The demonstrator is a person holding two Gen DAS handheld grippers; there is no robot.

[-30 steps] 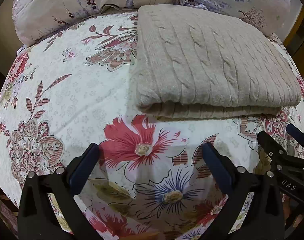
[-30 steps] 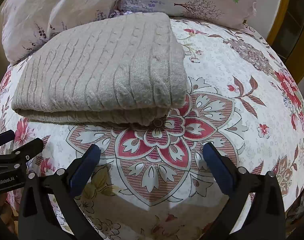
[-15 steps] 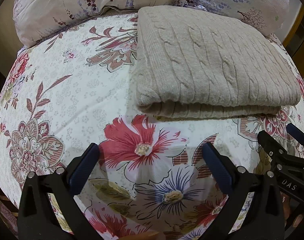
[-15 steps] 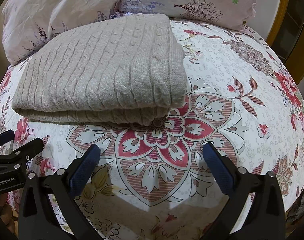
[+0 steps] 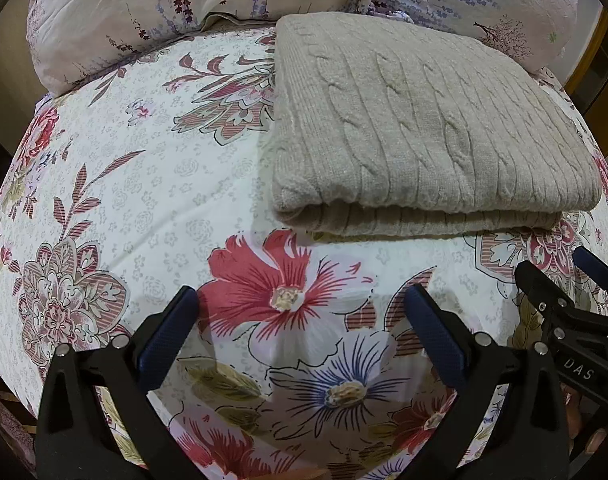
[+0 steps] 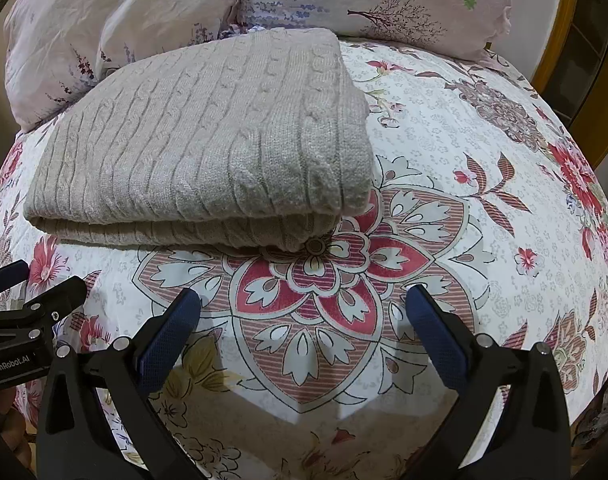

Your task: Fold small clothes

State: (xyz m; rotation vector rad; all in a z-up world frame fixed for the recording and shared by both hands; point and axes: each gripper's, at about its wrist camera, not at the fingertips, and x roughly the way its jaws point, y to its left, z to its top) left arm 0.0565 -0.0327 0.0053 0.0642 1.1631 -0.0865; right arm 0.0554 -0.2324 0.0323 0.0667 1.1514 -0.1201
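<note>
Folded beige cable-knit sweater (image 5: pixel 424 136) lies on a floral bed (image 5: pixel 143 184) near pillows (image 6: pixel 143 12); left gripper (image 5: pixel 299 300) and right gripper (image 6: pixel 304 300) hover nearby, jaws spread wide, holding nothing

A white bedspread printed with large red, pink and blue flowers (image 5: pixel 151 184) covers the whole surface, lying smooth. At the far end, two pale pink pillows with purple sprig and tree prints sit side by side, touching: the left pillow (image 5: pixel 175 12) and the right pillow (image 5: pixel 496 8). Over in the right wrist view, a yellow-brown wooden frame (image 6: pixel 560 36) edges up the right side beyond the bedspread (image 6: pixel 444 128).
</note>
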